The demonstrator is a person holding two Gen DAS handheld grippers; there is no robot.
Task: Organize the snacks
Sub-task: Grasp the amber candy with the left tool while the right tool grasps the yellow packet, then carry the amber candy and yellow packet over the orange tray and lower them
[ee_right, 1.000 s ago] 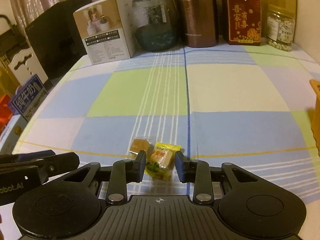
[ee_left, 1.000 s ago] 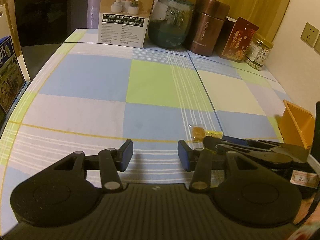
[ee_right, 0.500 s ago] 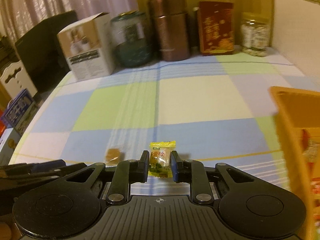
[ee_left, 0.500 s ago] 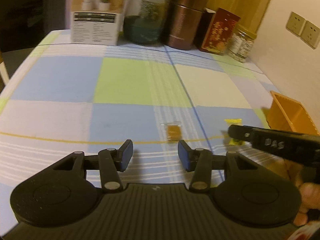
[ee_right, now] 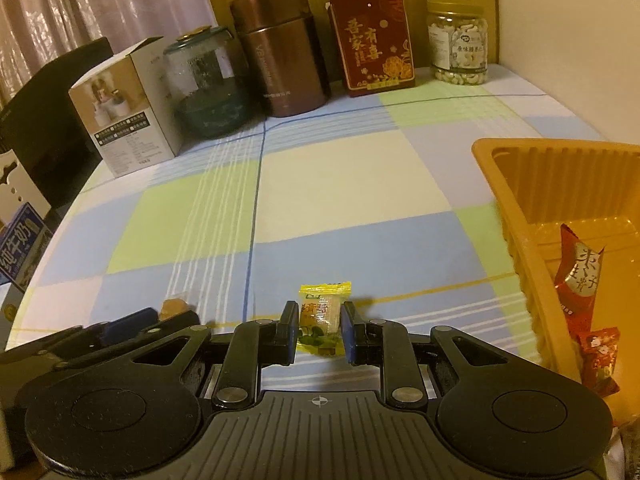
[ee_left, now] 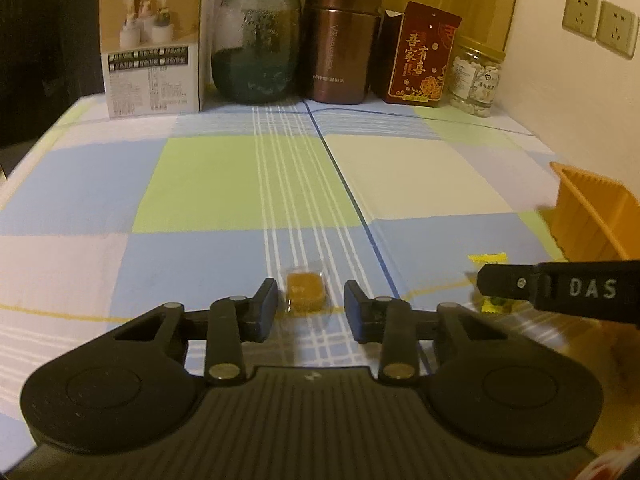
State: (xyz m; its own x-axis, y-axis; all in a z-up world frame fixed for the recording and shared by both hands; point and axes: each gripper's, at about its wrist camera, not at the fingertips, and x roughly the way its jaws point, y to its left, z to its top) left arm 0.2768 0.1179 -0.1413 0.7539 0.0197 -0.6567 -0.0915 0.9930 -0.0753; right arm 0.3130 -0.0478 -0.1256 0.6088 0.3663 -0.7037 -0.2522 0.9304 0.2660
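Note:
A small brown candy in a clear wrapper point(ee_left: 305, 292) lies on the checked tablecloth between the fingertips of my left gripper point(ee_left: 311, 306). Its jaws are closing, and a gap still shows on each side of the candy. My right gripper point(ee_right: 320, 328) is shut on a yellow-wrapped candy point(ee_right: 323, 314), with the pads pressing both its sides. In the left wrist view that gripper point(ee_left: 486, 282) comes in from the right, with the yellow candy point(ee_left: 489, 258) partly hidden behind it. An orange tray point(ee_right: 520, 200) stands just right of it.
The tray holds red snack packets point(ee_right: 576, 276). Along the table's far edge stand a white box point(ee_left: 154, 46), a glass jar point(ee_left: 256, 48), a brown canister point(ee_left: 340, 40), a red packet point(ee_left: 424, 60) and a nut jar point(ee_left: 476, 76). A wall runs on the right.
My left gripper moved over to the brown candy and its jaws narrowed around it. My right gripper shut on the yellow candy and carried it right, toward the orange tray.

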